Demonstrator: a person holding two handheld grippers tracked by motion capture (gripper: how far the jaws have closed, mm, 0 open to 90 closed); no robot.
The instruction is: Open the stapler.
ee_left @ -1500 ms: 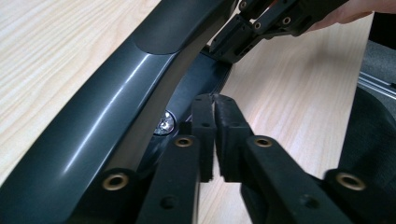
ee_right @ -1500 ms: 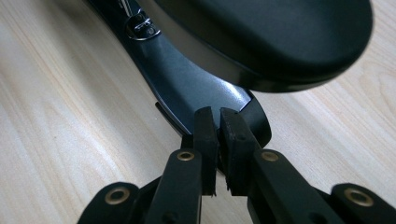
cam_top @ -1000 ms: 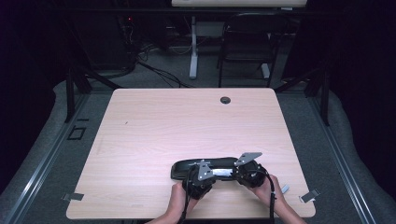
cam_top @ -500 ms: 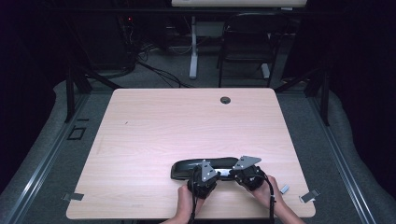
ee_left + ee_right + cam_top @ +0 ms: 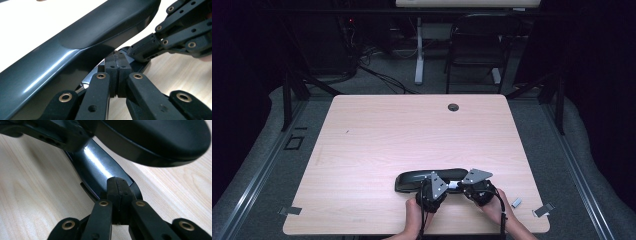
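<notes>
A black glossy glasses case lies near the table's front edge, its lid raised over the lower shell. My left gripper is shut, its pads pressed together at the lower shell's rim under the lid. My right gripper is also shut, with its fingertips against the end of the lower shell. I cannot tell whether either pinches the rim. The two tips nearly meet; in the left gripper view the right gripper comes in from the right.
The wooden table has a round cable hole at the back. Small metal clips lie at its front right and front left. A chair and table legs stand beyond the far edge.
The right gripper has sunk slightly toward the case. The left gripper and the case stay in place.
</notes>
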